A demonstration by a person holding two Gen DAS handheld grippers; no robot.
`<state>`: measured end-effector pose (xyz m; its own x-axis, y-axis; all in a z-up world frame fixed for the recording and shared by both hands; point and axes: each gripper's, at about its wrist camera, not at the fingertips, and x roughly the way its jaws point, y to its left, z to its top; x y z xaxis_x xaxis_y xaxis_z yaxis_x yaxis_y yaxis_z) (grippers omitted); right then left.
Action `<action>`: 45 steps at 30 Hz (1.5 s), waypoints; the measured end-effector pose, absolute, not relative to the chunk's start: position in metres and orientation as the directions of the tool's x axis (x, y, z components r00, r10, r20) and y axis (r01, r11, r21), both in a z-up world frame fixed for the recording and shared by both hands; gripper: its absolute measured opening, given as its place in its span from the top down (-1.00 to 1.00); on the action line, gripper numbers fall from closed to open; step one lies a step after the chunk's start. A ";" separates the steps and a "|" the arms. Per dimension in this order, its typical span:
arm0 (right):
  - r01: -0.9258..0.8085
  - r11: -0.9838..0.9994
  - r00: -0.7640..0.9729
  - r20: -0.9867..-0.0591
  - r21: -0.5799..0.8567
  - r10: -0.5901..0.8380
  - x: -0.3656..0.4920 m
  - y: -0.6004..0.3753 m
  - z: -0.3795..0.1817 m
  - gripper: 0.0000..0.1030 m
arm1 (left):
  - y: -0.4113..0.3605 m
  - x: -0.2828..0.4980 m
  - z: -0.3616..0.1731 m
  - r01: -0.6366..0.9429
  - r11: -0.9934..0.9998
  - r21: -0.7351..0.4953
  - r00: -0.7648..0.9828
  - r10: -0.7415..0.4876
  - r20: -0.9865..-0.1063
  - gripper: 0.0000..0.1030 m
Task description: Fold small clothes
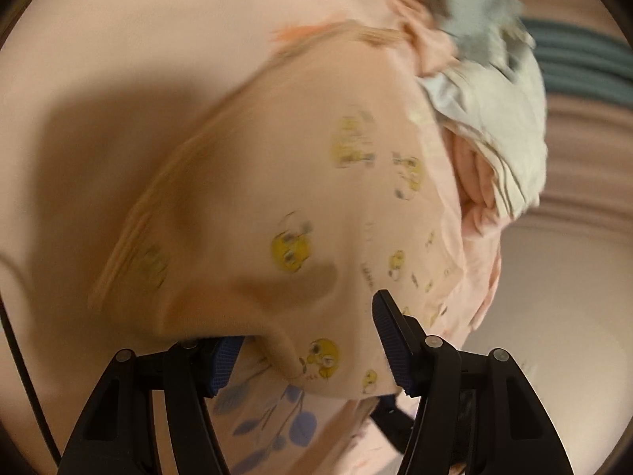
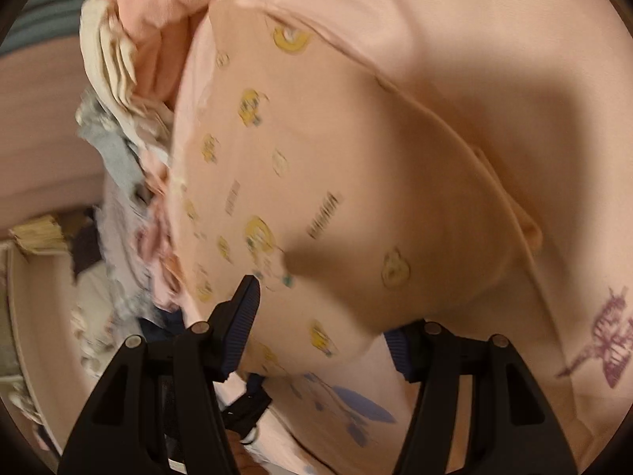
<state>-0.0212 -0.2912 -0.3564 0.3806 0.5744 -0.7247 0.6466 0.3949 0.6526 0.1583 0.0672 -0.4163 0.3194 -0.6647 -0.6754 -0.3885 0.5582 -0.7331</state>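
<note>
A small pink garment with yellow cartoon birds point(image 1: 300, 213) lies spread on a pink sheet point(image 1: 118, 39). Its near hem drapes over my left gripper point(image 1: 304, 324). That gripper's jaws stand apart: the left finger point(image 1: 225, 360) is half covered by the cloth and the right finger point(image 1: 391, 336) is bare. In the right wrist view the same garment point(image 2: 316, 182) fills the middle. My right gripper point(image 2: 322, 308) is also open. Its left finger point(image 2: 237, 324) lies on top of the hem and its right finger point(image 2: 399, 350) is tucked under it. Neither gripper's pads pinch the cloth.
A heap of other clothes, grey, white and pink point(image 1: 486, 51) point(image 2: 118, 91), lies beside the garment. A pink piece with blue leaves point(image 1: 273, 419) point(image 2: 356, 403) sits under the near hem. A purple butterfly print point(image 2: 613, 348) shows at the right. A teal ribbed fabric point(image 1: 577, 63) lies beyond.
</note>
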 end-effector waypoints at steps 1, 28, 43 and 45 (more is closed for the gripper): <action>0.645 0.366 0.404 -0.706 0.671 0.582 -0.020 -0.293 -0.358 -0.16 | 0.063 0.164 -0.414 -0.363 0.587 -0.724 0.310 -0.657 -0.688 -0.20; 0.650 0.367 0.429 -0.720 0.665 0.546 0.006 -0.292 -0.373 0.75 | 0.088 0.177 -0.464 -0.583 0.308 -0.752 0.425 -0.673 -0.605 0.69; 0.600 0.500 0.377 -0.772 0.625 0.512 -0.040 -0.287 -0.326 0.80 | 0.076 0.113 -0.403 -0.493 0.673 -0.551 0.285 -0.473 -0.833 0.72; 0.650 0.541 0.252 -0.823 0.533 0.509 -0.066 -0.275 -0.343 0.78 | 0.082 0.101 -0.416 -0.513 0.667 -0.540 0.250 -0.486 -0.838 0.66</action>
<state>-0.0660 -0.2755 -0.3433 0.2519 0.5088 -0.8232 0.6502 0.5410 0.5334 0.1010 0.0815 -0.4161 0.2499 -0.4856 -0.8377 -0.5135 0.6670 -0.5398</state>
